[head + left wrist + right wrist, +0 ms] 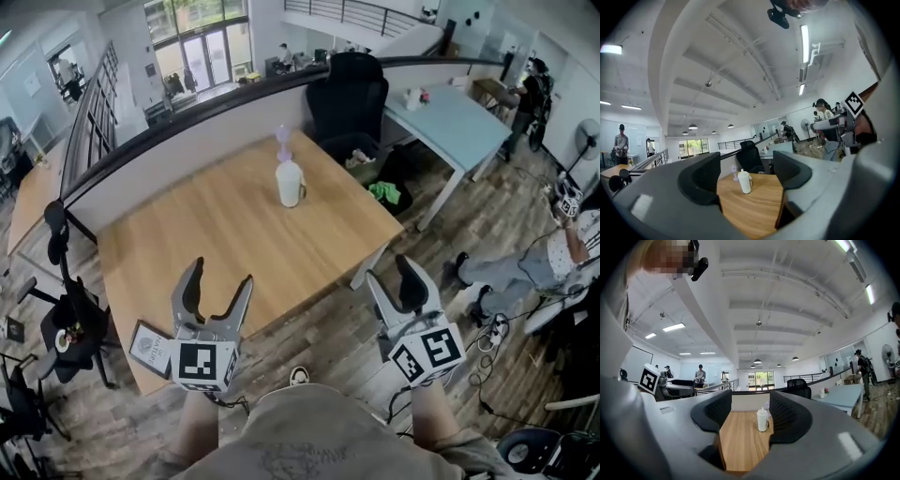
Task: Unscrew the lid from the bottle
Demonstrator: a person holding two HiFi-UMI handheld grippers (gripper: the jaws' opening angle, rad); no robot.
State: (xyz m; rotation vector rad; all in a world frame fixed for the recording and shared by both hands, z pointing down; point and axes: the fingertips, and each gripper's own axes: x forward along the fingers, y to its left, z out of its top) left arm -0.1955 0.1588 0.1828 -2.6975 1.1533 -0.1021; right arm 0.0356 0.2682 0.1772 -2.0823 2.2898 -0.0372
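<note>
A white bottle (291, 184) with its lid on stands upright at the far middle of the wooden table (216, 234); a small purple object (283, 141) stands just behind it. My left gripper (220, 277) hovers over the table's near edge, open and empty, well short of the bottle. Off the table's near right corner, my right gripper (394, 274) is open too, with nothing in it. The left gripper view frames the bottle (744, 182) far off between the jaws of the left gripper (747, 165). In the right gripper view the bottle (762, 419) stands beyond the right gripper (750, 412).
A black office chair (349, 94) stands behind the table and a pale blue desk (450, 117) is at the back right. A small framed card (150, 345) lies at the table's near left corner. A person (525, 267) sits on the floor at right. Another chair (70, 309) is at left.
</note>
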